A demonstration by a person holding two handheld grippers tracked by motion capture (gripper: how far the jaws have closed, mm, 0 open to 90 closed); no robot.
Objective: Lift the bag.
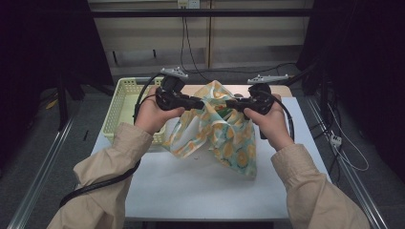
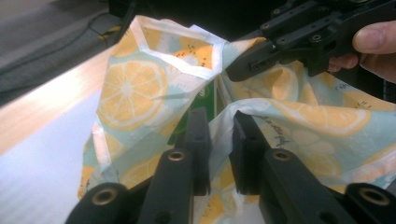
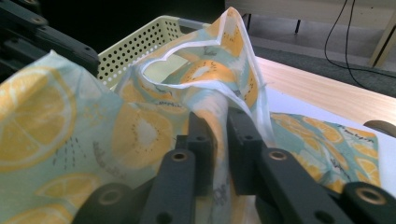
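Over the white table [image 1: 200, 186], left tongs [image 1: 199, 102] and right tongs [image 1: 229, 103] each pinch the lemon-print cloth [image 1: 224, 138] hanging between them; something green, perhaps, inside.

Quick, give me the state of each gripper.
Left gripper: shut on the lemon-print cloth.
Right gripper: shut on the same cloth, lifted above the table.

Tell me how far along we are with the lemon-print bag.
Done: both grippers, left and right, are shut on the bag's rim, its top lifted, its bottom on the table. In hand: spreading its mouth. Left, probably: moving it; the basket sits beside.
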